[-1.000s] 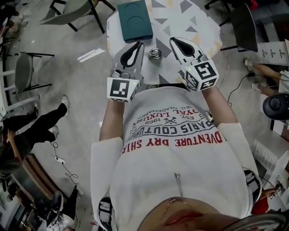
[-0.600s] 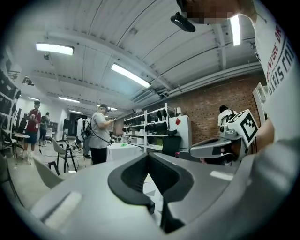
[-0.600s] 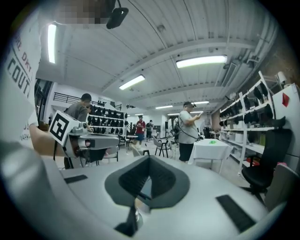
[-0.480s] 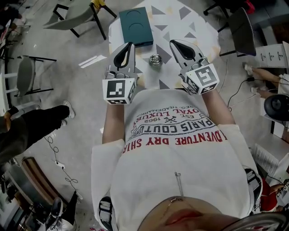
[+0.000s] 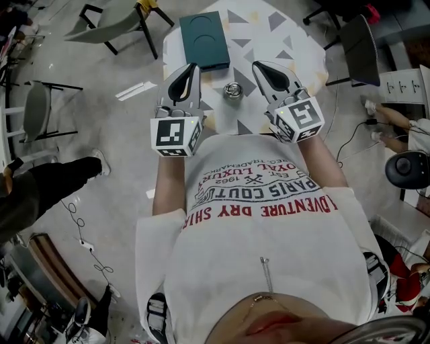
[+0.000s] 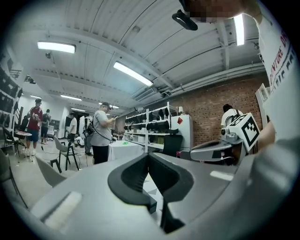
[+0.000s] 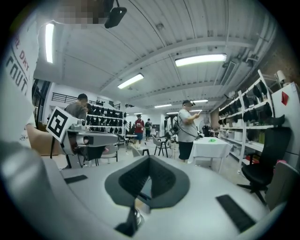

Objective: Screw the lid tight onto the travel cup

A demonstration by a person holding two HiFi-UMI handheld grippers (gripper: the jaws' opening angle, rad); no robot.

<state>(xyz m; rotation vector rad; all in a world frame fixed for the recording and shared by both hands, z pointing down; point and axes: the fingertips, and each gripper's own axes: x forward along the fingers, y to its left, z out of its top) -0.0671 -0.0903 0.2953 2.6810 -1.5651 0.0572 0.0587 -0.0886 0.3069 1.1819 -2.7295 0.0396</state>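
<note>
A small metal travel cup (image 5: 232, 89) stands near the front edge of the white table (image 5: 282, 27) with its triangle pattern. From above I cannot tell its lid apart from the cup. My left gripper (image 5: 193, 67) hovers just left of the cup and my right gripper (image 5: 259, 65) just right of it, both raised and apart from it. Each is shut with nothing between its jaws. In the left gripper view my left gripper (image 6: 149, 157) points across the room, with the right gripper (image 6: 220, 150) beside it. A metallic glint (image 7: 135, 217) shows under my right gripper (image 7: 149, 159).
A dark teal box (image 5: 205, 40) lies on the table's far left part. Chairs stand at the upper left (image 5: 114, 17) and the right (image 5: 363, 44). A person's leg (image 5: 54, 185) is at the left. Cables trail on the floor (image 5: 84, 232).
My left gripper has swung a little left and straightened, its jaws coming together. The right gripper has barely moved. The person at the left has stepped partly out of view.
</note>
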